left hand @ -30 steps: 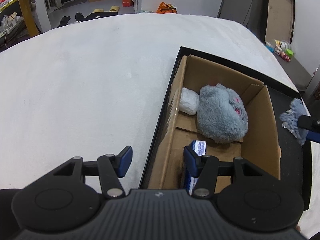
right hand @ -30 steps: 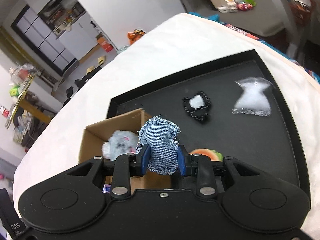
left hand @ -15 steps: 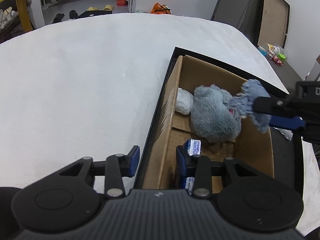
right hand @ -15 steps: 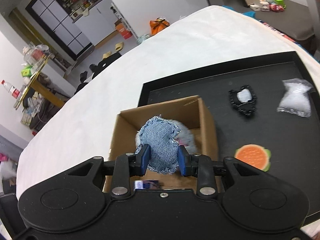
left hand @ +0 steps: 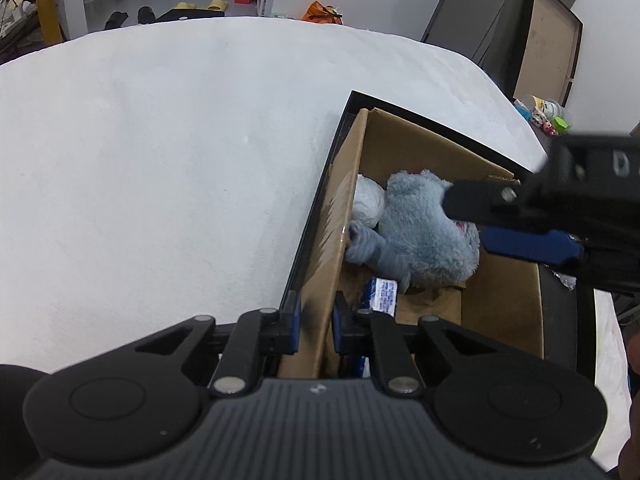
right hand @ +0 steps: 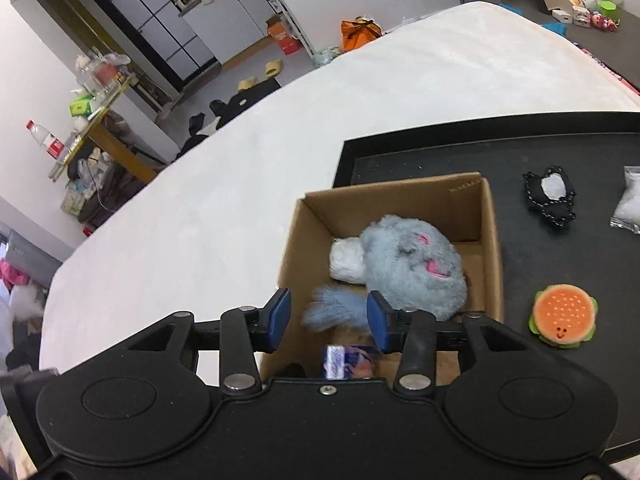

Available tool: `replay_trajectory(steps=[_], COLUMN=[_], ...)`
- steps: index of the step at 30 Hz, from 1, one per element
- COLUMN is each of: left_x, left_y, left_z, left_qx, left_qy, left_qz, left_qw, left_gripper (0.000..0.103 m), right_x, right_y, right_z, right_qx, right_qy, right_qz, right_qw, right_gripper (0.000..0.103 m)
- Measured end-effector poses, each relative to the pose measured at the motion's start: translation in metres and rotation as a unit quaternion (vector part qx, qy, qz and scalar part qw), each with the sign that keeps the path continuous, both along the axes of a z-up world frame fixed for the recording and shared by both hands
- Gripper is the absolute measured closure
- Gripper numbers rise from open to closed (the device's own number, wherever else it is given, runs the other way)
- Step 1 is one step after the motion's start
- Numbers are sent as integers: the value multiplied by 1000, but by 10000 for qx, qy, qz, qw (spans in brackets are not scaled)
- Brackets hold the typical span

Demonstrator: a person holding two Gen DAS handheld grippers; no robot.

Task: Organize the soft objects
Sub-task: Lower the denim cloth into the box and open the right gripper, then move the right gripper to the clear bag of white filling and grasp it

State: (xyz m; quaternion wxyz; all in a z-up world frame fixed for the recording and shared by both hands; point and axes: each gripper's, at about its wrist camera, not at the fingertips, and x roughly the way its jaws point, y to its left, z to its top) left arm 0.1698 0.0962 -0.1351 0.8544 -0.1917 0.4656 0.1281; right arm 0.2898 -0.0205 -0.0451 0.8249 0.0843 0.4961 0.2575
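A cardboard box stands on a black tray. Inside it lie a grey plush, a white bundle and a blue-white packet. My left gripper is shut on the box's left wall. Above the box, my right gripper hovers with its jaws opening and nothing pressed between them. The denim piece is blurred below them. In the left wrist view the denim piece lies inside against the left wall, beside the plush, with the right gripper above.
On the tray right of the box lie a burger toy, a black pouch and a clear bag of white stuffing. White cloth covers the table left of the tray. Room clutter stands beyond.
The left jaws closed onto the box's wall. The right gripper carried the denim piece over the box and let go, and the piece dropped inside.
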Motion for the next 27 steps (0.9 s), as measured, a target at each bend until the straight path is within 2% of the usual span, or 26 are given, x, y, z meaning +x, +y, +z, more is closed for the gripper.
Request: replay_trajectory(steps=[6,11,16,22,27], left_x=[0,3,6,9,12], left_y=[-1,-3,-5,-6,-7], left_z=[0,3,5,11,14], left_qx=[9,73,180,254,347], left_qy=[21,70,81,93,90], left_qz=[16,25,50,55,101], left_qw=[10000,9999,9998,9996,9993], left_gripper=[89,88,85,83,75], right_x=[1,5,15,30,41], right_y=[-24,-49,-76,-103,-121], right_z=[3,9,11,9,8], right_qx=[-348,-688,-891,-944,-934], right_qy=[-110,-295,-365,-378,-369], right_qz=[60,114,5,-170,-318], right_qw=[9993,9971,9954,9947,9944], right_gripper=[58,49,49,47,45])
